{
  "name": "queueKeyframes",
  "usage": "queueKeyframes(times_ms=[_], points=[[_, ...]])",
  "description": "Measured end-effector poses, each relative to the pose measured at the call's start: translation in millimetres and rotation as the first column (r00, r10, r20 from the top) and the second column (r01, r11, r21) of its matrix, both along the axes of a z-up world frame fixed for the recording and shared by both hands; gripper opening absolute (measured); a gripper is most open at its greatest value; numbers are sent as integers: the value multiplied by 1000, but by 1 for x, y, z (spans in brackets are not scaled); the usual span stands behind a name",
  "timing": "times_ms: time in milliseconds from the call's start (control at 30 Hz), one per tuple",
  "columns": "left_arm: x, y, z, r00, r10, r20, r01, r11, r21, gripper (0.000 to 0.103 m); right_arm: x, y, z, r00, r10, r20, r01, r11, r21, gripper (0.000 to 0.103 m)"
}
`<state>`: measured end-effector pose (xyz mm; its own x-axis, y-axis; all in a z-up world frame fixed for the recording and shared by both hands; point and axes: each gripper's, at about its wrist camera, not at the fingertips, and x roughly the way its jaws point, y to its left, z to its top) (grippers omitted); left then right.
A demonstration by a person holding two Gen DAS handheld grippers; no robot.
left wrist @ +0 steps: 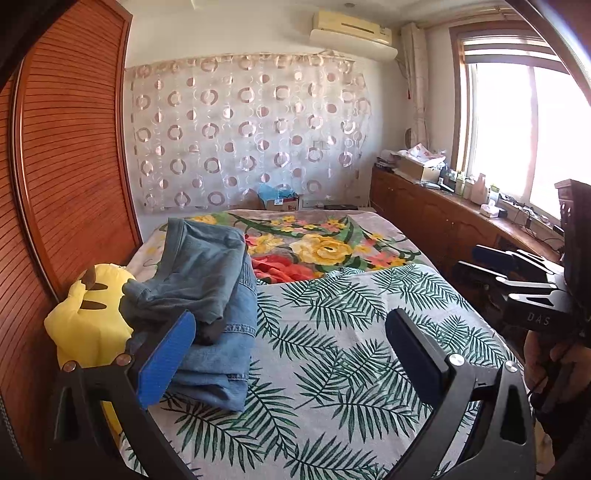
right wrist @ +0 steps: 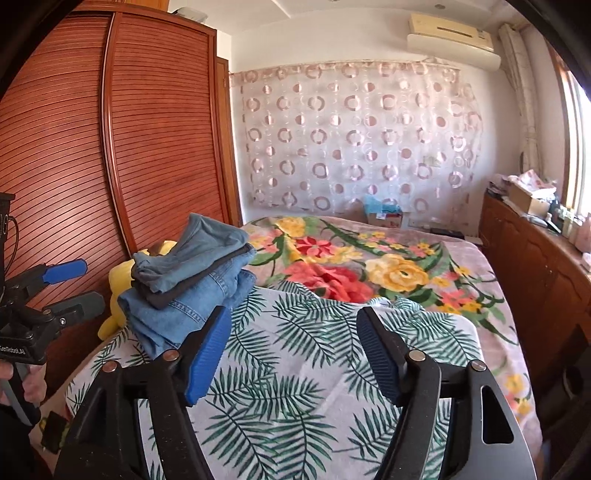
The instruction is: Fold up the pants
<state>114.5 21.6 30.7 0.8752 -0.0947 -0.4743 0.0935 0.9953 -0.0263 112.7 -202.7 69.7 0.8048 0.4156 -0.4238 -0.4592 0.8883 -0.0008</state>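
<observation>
Nearest the cameras, the left gripper (left wrist: 290,352) and the right gripper (right wrist: 293,352) both stood wide open with nothing between their blue pads, held above a leaf-print cloth (right wrist: 295,369) spread on the bed (right wrist: 491,258). Beyond the left one, the folded pants (left wrist: 218,314) lay stacked at the cloth's left edge beside a yellow plush toy (left wrist: 88,317). Farther off were a flowered blanket (right wrist: 388,266) and a circle-patterned curtain (left wrist: 243,129).

Bed (left wrist: 424,314) under a palm-leaf sheet (left wrist: 332,350); floral blanket (left wrist: 325,243) beyond at 12 o'clock. Yellow plush (left wrist: 88,317) at 9 o'clock beside the slatted wardrobe (left wrist: 74,166). Circle-print curtain (left wrist: 251,129) on far wall, air conditioner (left wrist: 351,33) above. Cluttered worktop (left wrist: 443,195) under window (left wrist: 524,129) at 3 o'clock.
</observation>
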Motion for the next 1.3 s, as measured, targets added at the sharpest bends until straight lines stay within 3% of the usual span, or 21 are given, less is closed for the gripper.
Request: queueKeyframes(times_ms=[300,767,1300], points=[[-25,-22,-2,1000,-17,1,17,1000,1,103,-49,-10,4,995,-102,18,102,995,19,75],[-63,-37,33,995,-11,103,10,1000,2,103,-127,-4,19,971,-210,116,203,977,63,75],[-71,-35,35,994,-6,108,6,1000,0,103,-128,1,2,964,-227,137,222,974,53,75]])
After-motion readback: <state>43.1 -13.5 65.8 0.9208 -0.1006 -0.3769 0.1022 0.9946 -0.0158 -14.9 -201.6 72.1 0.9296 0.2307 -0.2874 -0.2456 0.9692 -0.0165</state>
